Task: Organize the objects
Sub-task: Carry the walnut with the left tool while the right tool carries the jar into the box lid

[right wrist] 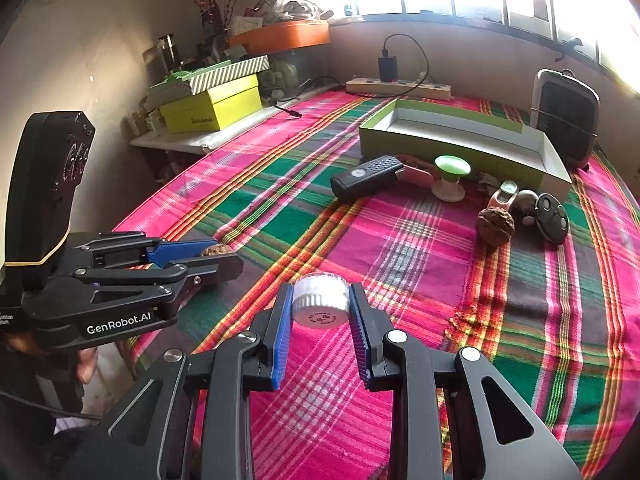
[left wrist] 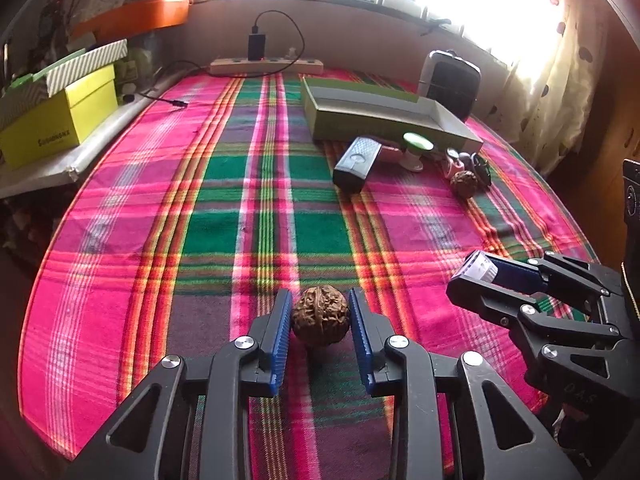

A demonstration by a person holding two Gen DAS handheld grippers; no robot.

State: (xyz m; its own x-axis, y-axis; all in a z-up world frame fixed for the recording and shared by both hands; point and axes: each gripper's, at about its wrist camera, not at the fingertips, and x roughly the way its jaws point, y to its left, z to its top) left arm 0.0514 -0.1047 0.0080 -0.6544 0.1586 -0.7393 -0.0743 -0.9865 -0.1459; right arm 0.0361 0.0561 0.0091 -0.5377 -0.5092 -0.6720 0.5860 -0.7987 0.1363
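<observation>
I have my left gripper [left wrist: 320, 316] closed on a walnut [left wrist: 320, 315], its blue pads [left wrist: 280, 336] pressing the shell from both sides, jaws only as wide as the nut itself. My right gripper [right wrist: 320, 304] is clamped the same way on a small white jar [right wrist: 319, 299], held by its ribbed side with the flat end facing the camera. Both loads sit above the near part of the plaid tablecloth [left wrist: 200, 208], apparently lifted clear, though I cannot be sure the walnut is off the cloth. I judge I am carrying both toward the open green box [right wrist: 460, 136] at the far side, which looks like the collecting place. Just in front of that box lie the things not yet sorted: a black remote [right wrist: 366, 176], a green-topped knob [right wrist: 451, 172], a second walnut [right wrist: 495, 225], a black key fob [right wrist: 552, 212] and a few small pieces I cannot identify. A power strip [left wrist: 266, 65] lies beyond.
</observation>
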